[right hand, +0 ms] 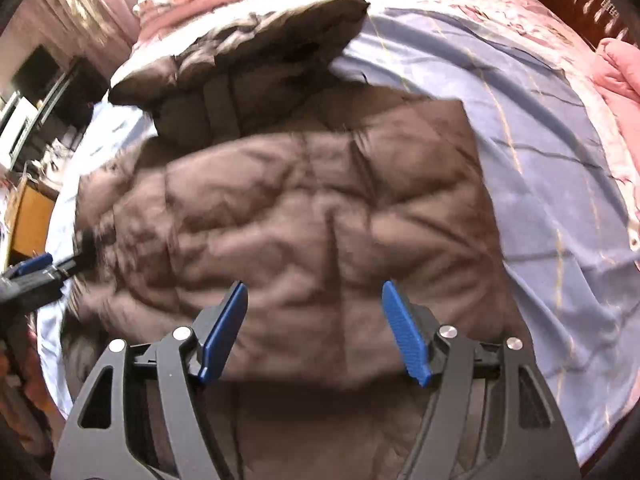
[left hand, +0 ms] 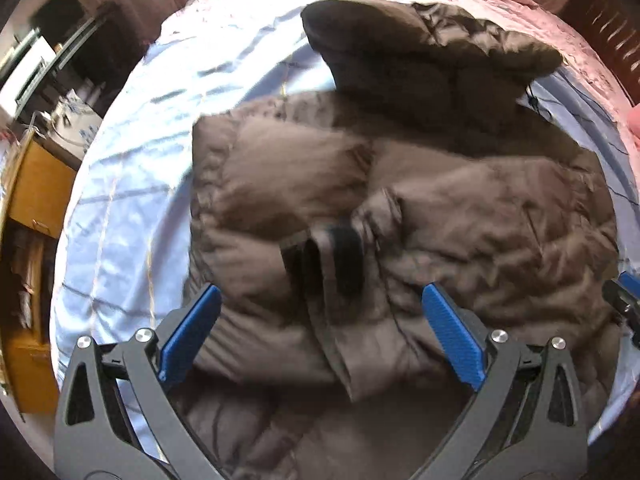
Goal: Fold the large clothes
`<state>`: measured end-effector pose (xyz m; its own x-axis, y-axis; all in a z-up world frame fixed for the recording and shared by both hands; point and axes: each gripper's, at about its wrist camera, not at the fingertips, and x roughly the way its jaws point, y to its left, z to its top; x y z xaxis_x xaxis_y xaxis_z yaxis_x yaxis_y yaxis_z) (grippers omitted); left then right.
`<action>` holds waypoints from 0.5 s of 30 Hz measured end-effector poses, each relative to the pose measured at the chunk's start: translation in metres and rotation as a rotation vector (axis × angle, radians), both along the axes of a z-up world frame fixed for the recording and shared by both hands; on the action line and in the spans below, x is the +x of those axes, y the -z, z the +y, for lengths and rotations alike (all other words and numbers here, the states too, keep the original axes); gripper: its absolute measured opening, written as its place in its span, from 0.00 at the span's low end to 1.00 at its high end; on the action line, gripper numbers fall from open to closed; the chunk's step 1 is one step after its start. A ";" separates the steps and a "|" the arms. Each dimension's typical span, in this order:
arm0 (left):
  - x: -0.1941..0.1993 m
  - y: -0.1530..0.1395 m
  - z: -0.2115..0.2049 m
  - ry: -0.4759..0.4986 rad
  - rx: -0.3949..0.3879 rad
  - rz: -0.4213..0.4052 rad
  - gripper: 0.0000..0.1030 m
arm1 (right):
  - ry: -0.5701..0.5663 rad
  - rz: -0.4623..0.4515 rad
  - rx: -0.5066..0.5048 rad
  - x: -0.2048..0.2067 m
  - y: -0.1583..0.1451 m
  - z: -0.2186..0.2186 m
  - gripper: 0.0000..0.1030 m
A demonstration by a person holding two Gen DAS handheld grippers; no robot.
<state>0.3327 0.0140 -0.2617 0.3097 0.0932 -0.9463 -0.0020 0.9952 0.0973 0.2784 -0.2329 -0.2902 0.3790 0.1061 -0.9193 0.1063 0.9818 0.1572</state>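
Hovering above a brown puffer jacket (left hand: 400, 200), the left gripper (left hand: 320, 344) has its blue pads spread wide and grasps nothing; the right gripper (right hand: 316, 332) is likewise released. The jacket lies across a pale blue bedsheet (left hand: 132, 184), filling the centre of both frames, hood (right hand: 256, 40) toward the top, a sleeve cuff (left hand: 324, 260) folded over the middle. To fold well, I judge each gripper should pinch the bottom hem at its corners, lift together, and carry it evenly toward the hood.

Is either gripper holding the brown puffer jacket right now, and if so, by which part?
Nothing is held. The left gripper and right gripper hover open above the puffer jacket, jaws apart.
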 end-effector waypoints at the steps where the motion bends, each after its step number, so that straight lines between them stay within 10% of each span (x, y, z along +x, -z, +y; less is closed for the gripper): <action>1: -0.004 0.006 -0.001 0.007 0.013 0.017 0.98 | 0.005 0.016 -0.043 -0.007 0.006 -0.003 0.68; 10: -0.009 0.068 -0.015 0.081 0.137 0.115 0.98 | 0.087 0.166 -0.092 -0.002 0.073 -0.024 0.70; 15: -0.015 0.035 0.005 0.052 0.122 0.052 0.98 | 0.074 0.116 -0.106 -0.011 0.042 -0.026 0.70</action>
